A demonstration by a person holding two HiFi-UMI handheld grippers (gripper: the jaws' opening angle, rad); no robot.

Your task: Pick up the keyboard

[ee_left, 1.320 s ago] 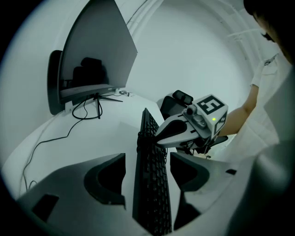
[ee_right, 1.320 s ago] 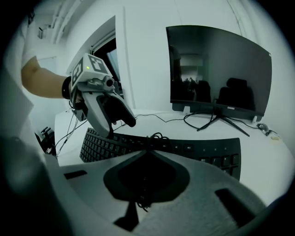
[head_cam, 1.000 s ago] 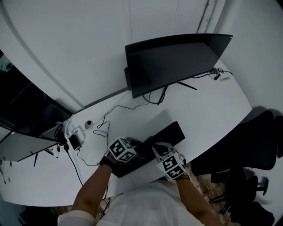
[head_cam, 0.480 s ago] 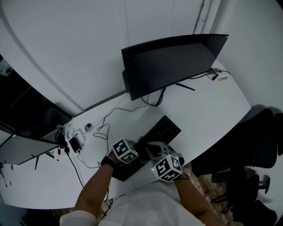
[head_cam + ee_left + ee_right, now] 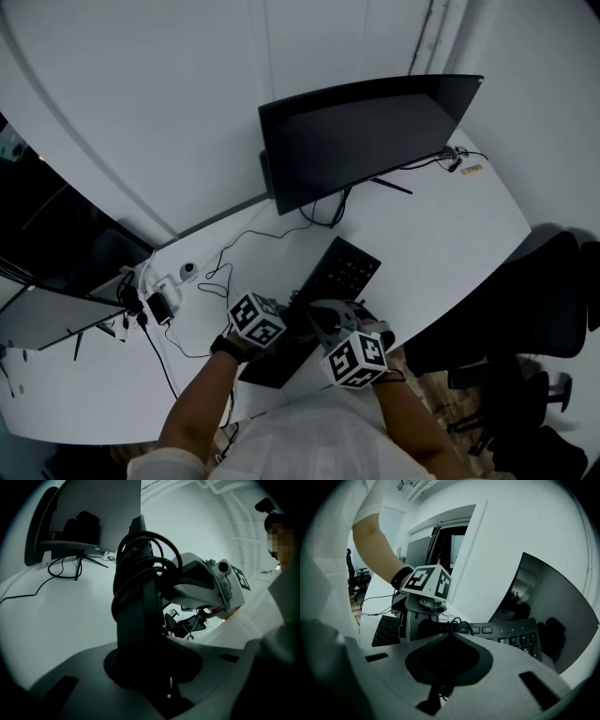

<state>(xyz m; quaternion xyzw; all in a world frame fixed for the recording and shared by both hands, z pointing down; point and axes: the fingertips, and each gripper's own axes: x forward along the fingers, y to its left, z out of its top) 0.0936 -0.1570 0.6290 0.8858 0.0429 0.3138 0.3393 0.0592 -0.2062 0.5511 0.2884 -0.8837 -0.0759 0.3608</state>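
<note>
The black keyboard (image 5: 345, 270) is lifted at a slant above the white desk (image 5: 450, 234), near its front edge. My left gripper (image 5: 292, 322) has its jaws closing on the keyboard's near left part. In the left gripper view the keyboard (image 5: 140, 625) stands edge-on in the jaw gap of the left gripper (image 5: 161, 670), with its coiled cable (image 5: 140, 559) above. My right gripper (image 5: 328, 319) is shut on the keyboard's front edge. In the right gripper view the keys (image 5: 508, 637) run across just beyond the right gripper (image 5: 443, 670).
A large dark monitor (image 5: 366, 131) stands at the back of the desk, with loose cables (image 5: 225, 258) and a charger (image 5: 159, 300) to the left. A second screen (image 5: 47, 314) lies at the far left. An office chair (image 5: 548, 309) stands at the right.
The keyboard has come up off the desk and swung more upright, its far end turning toward the monitor. Both grippers rose with it, and the left gripper's cube shifted slightly left.
</note>
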